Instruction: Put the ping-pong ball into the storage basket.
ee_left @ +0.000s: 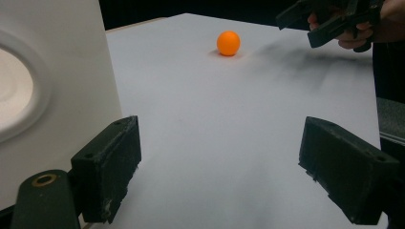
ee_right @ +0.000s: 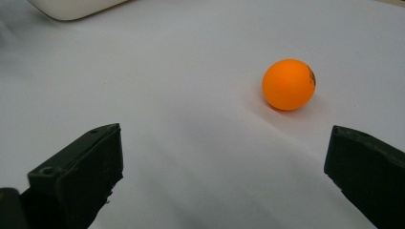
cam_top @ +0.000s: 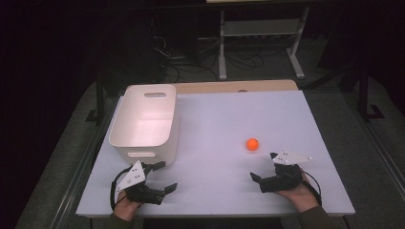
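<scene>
An orange ball [cam_top: 252,144] rests on the white table [cam_top: 224,119], right of centre. In the right gripper view the ball [ee_right: 288,84] lies a short way beyond the wide-apart black jaws, nearer the right one. My right gripper [cam_top: 265,167] is open, held by a hand at the front right, just below the ball. My left gripper [cam_top: 163,175] is open at the front left, in front of a white bin [cam_top: 143,121]. From the left gripper view the ball [ee_left: 228,43] is far off and the bin wall [ee_left: 57,86] fills the left side.
The bin has handle slots and stands at the table's left. The other hand and its gripper [ee_left: 334,21] appear at the top right of the left gripper view. Beyond the table are a white metal frame [cam_top: 260,38] and floor cables.
</scene>
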`<state>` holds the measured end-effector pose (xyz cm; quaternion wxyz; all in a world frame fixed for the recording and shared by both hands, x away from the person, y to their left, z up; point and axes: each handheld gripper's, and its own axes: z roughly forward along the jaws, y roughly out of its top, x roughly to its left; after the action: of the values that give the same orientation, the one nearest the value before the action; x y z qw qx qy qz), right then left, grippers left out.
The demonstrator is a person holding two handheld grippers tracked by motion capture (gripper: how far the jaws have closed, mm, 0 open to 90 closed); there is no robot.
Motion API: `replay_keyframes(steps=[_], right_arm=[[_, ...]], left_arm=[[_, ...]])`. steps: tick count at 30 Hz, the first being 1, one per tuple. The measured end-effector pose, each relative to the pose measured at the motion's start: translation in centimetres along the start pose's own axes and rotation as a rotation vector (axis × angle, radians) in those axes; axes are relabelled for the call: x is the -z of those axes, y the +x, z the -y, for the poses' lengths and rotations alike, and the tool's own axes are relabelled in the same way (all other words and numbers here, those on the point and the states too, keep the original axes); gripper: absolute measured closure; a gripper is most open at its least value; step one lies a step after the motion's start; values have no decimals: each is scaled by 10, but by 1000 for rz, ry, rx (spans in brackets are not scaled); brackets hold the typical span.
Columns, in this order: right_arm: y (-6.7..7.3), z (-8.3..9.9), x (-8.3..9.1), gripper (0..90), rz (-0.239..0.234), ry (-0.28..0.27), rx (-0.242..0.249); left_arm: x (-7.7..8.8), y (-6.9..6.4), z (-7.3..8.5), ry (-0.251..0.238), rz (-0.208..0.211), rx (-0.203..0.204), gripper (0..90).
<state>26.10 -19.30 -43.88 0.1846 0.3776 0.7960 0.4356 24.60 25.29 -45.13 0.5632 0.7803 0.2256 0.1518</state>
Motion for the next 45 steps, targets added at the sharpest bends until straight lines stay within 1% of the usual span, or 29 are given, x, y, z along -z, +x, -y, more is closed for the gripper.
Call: replay_keyframes(steps=[8, 13, 23, 26, 29, 31, 33, 45], right_arm=[[0, 0, 0, 0, -2, 0, 0], [0, -2, -1, 0, -4, -2, -5], [0, -6, -2, 0, 0, -2, 1], [0, -8, -2, 0, -5, -4, -1], [0, -9, -3, 0, -3, -2, 3], [1, -10, -3, 0, 0, 1, -3], [1, -10, -3, 0, 1, -1, -4], [2, -15, -6, 0, -5, -5, 10]], left_arm=[[0, 0, 0, 2, 4, -2, 141], [-1, 0, 0, 13, 4, -3, 141], [-1, 0, 0, 15, 4, -6, 141], [-1, 0, 0, 10, 4, -6, 141], [-1, 0, 0, 7, 5, -4, 141], [-2, 1, -1, 14, 8, 7, 141], [-1, 1, -1, 15, 8, 8, 141], [-2, 0, -1, 13, 5, 5, 141]])
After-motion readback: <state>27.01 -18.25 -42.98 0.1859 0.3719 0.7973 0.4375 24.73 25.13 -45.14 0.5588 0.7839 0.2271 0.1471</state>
